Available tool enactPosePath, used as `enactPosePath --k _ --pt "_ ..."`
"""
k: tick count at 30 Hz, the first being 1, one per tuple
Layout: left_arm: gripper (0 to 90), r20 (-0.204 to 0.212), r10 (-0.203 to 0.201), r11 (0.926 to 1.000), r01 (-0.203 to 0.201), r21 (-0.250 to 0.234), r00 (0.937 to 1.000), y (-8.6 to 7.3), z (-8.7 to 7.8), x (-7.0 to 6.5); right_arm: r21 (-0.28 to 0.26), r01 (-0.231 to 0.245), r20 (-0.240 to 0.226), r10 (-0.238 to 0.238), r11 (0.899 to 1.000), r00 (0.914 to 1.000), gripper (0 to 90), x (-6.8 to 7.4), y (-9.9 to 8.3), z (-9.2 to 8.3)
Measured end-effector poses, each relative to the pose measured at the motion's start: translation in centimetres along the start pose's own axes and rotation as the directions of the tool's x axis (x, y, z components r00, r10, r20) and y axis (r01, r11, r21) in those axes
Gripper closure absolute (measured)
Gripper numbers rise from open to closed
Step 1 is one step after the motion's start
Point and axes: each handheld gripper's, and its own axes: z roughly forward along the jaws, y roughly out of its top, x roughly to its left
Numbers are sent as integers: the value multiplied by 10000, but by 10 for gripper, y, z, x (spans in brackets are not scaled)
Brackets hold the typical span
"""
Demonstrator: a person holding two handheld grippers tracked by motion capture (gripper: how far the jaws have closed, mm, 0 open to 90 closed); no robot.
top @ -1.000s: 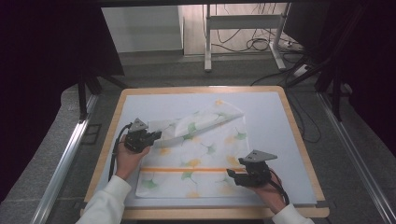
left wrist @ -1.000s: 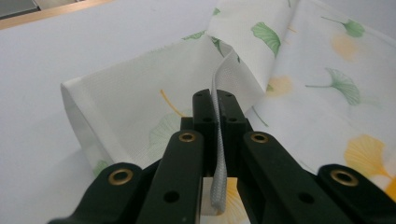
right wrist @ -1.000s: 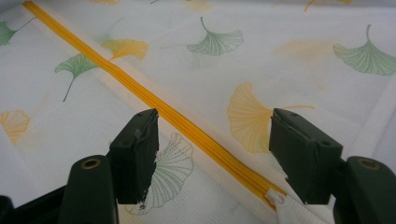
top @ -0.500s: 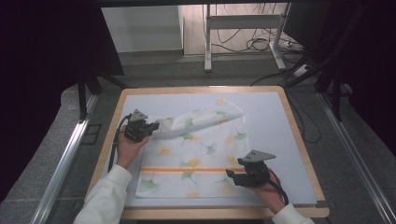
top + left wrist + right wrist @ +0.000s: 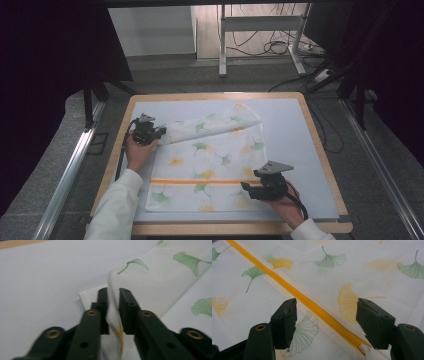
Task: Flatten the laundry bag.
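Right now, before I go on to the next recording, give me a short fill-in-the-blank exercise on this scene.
1. The printed leaves on the white cloth pouch are green and ____.
2. The corner of the pouch stands between the jaws of the ____ gripper, which have just been opening.
3. The right gripper hovers with its jaws ____ over the orange zipper.
4. The pouch lies on a pale mat on a ____ table.

Missing words: yellow; left; open; wooden

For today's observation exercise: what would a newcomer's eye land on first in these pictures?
The white cloth with ginkgo leaves and an orange zip, spread mid-table. Its far-left corner is folded over, with cloth between the just-opening jaws of the left gripper. The right gripper hovers open over the zip near the cloth's front right.
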Motion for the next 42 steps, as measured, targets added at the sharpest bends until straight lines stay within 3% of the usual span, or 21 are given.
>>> enactPosePath --k 2,4,7,10,15,18,20,21,24,28,30,35,42 --pt "530 -567 125 9996 -140 -256 9983 0 -3 -2 5 -1 11 1 10000 10000 333 0 0 0" --pt "383 -388 -22 9981 -2 -621 9992 1 -11 -2 -51 -5 -67 5 10000 10000 333 0 0 -1" --pt "271 -26 47 9962 -49 -875 10000 2 -25 -3 -167 31 -125 -33 9999 9999 333 1 1 -4" --pt "198 104 102 9940 -90 -1093 9999 1 -41 -6 -220 37 -130 -40 9998 9999 333 1 1 -5" --pt "188 203 346 9924 -319 -1192 9992 -7 -59 -21 -251 16 -40 -17 9997 10000 333 -1 1 -7" --pt "241 76 506 9915 -493 -1204 9987 -10 -65 -31 -280 15 4 -15 9996 10000 333 -2 1 -8" --pt "336 50 704 9897 -692 -1255 9975 -13 -69 -37 -281 25 20 -25 9996 10000 333 -2 0 -8" --pt "407 225 908 9887 -875 -1215 9956 -15 -70 -40 -282 44 17 -44 9996 10000 333 -2 0 -8" --pt "622 958 1533 9859 -1457 -818 9835 -21 -66 -49 -272 74 -10 -74 9996 10000 333 -2 0 -8" --pt "815 1291 2156 9765 -2146 -219 9679 -25 -54 -60 -280 92 -16 -93 9996 10000 332 -2 0 -8" --pt "855 1440 2344 9718 -2354 -102 9614 -26 -49 -62 -267 106 -16 -106 9996 9999 333 -1 0 -7" --pt "898 1437 2158 9754 -2200 139 9658 -21 -30 -62 -181 97 -106 -99 9998 9999 333 0 1 -6" --pt "900 1555 2379 9672 -2485 525 9588 -11 1 -65 -184 95 -200 -99 9998 9998 332 1 1 -5"
